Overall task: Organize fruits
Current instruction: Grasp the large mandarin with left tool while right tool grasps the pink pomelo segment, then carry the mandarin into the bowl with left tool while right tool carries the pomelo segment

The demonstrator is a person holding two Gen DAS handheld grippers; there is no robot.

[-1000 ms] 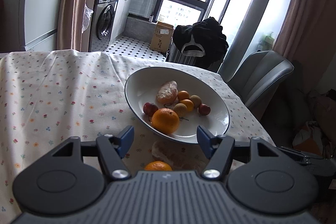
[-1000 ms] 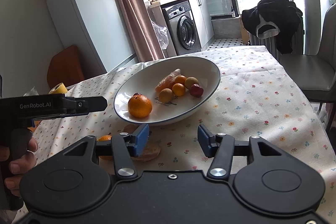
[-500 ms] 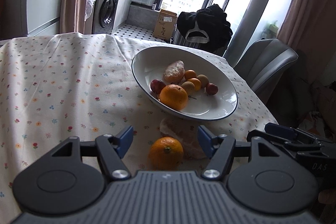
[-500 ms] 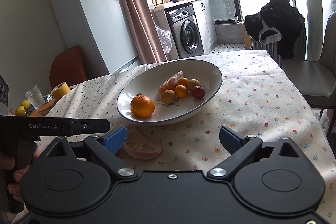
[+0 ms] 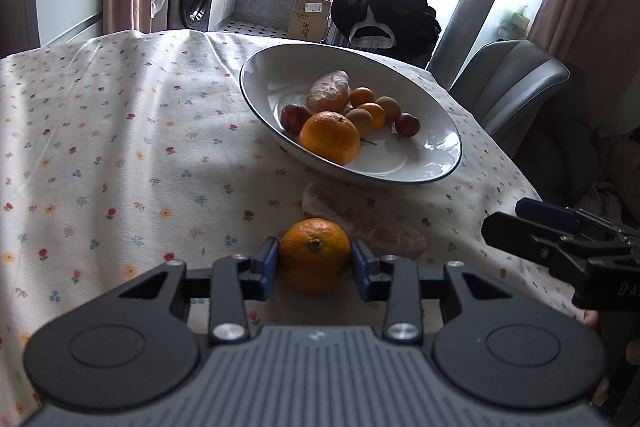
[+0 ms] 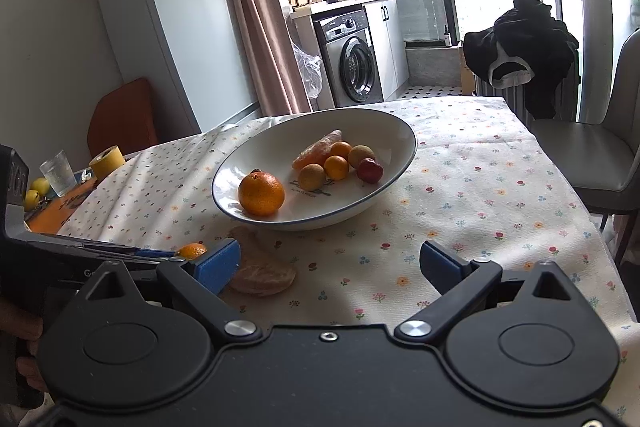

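Observation:
A white bowl (image 5: 432, 163) with a dark rim stands on the flowered tablecloth and holds a large orange (image 5: 329, 137), a peeled citrus piece (image 5: 329, 91) and several small fruits. My left gripper (image 5: 314, 261) is shut on a small orange (image 5: 315, 254) in front of the bowl. A peeled citrus piece (image 5: 372, 227) lies on the cloth just behind it. My right gripper (image 6: 330, 265) is open and empty in front of the bowl (image 6: 396, 131). The same peeled piece (image 6: 262, 273) lies by its left finger. The small orange (image 6: 193, 251) shows at the left.
A grey chair (image 5: 508, 87) stands at the table's far right corner. A glass (image 6: 59, 173), a yellow roll (image 6: 106, 161) and small yellow fruits (image 6: 38, 187) sit on the table's left end. The right table edge (image 6: 600, 227) is close.
My left gripper has moved forward and closed on the small orange. My right gripper has opened wider and drawn back slightly.

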